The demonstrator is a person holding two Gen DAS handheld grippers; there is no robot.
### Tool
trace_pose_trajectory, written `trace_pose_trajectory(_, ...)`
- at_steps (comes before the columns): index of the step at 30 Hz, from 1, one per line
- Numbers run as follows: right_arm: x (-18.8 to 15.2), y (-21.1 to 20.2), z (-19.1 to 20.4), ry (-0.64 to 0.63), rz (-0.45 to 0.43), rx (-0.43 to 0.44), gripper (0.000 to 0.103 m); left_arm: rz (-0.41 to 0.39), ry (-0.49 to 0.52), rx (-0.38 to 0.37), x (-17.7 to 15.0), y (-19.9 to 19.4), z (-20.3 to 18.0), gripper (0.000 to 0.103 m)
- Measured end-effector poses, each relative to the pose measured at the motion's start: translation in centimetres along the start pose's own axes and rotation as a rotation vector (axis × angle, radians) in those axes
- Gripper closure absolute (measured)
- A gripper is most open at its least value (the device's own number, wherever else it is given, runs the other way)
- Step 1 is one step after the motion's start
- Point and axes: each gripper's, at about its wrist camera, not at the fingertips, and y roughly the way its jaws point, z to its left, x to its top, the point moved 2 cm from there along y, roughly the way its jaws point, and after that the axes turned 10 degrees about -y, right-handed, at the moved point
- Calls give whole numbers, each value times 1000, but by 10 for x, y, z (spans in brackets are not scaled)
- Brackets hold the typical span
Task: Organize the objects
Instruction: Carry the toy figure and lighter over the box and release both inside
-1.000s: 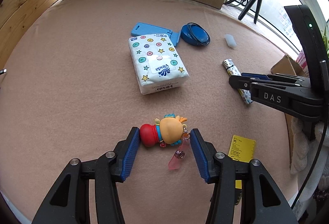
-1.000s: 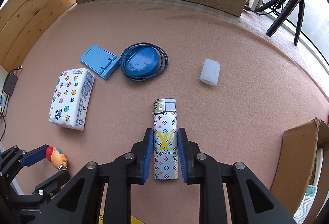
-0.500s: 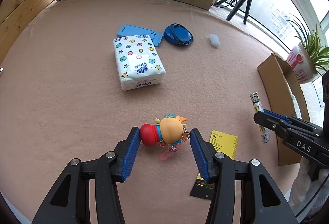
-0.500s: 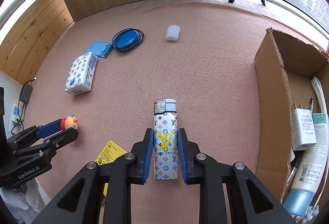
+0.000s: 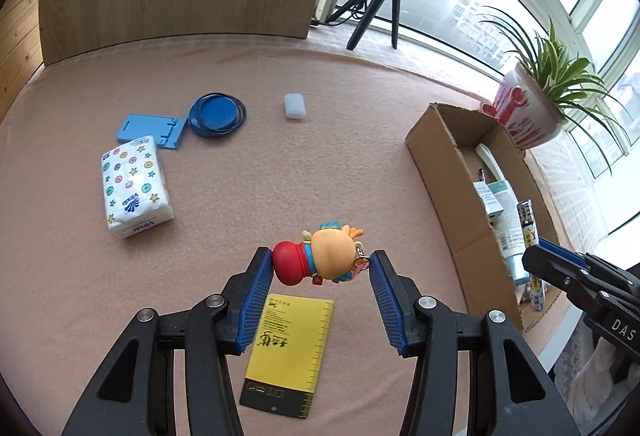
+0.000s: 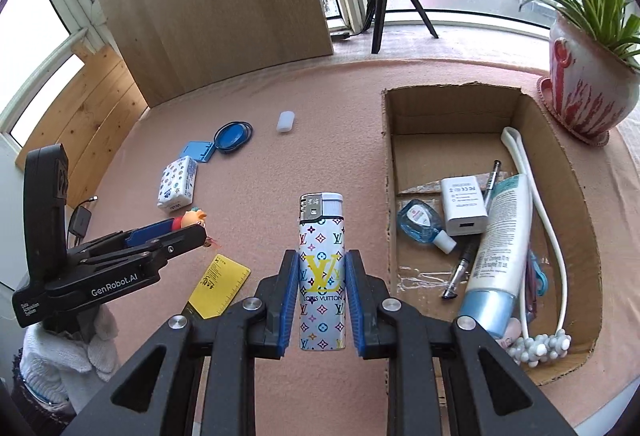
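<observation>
My left gripper (image 5: 320, 268) is shut on a toy figure keychain (image 5: 320, 256) with a red cap and orange head, held above the pink table. My right gripper (image 6: 322, 276) is shut on a white patterned lighter (image 6: 322, 268), held upright in the air left of an open cardboard box (image 6: 386, 140). The box also shows in the left wrist view (image 5: 436, 172), at the right, with the lighter (image 5: 528, 220) over it. The left gripper with the toy (image 6: 192, 218) shows at the left of the right wrist view.
On the table lie a tissue pack (image 5: 134, 184), a blue phone stand (image 5: 148, 128), a blue round disc (image 5: 216, 114), a white capsule (image 5: 295, 107) and a yellow card (image 5: 288, 348). The box holds a charger (image 6: 464, 204), a tube (image 6: 500, 240), pens and a sanitizer bottle. A potted plant (image 6: 588, 84) stands behind it.
Both grippers have risen and swung right toward the box with their loads. The toy is lifted off the table; the lighter now hangs beside the box.
</observation>
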Motion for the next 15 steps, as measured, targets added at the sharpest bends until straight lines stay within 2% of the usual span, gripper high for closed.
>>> trace_pose_trajectory(7, -14, -35, -40, 64, -49, -75, 82, -4, 86, -62, 8, 6, -63, 49)
trace_pose_trajectory(15, -30, -52, -78, 115, -56, -131, 82, 2, 177, -109, 8, 20, -131, 49)
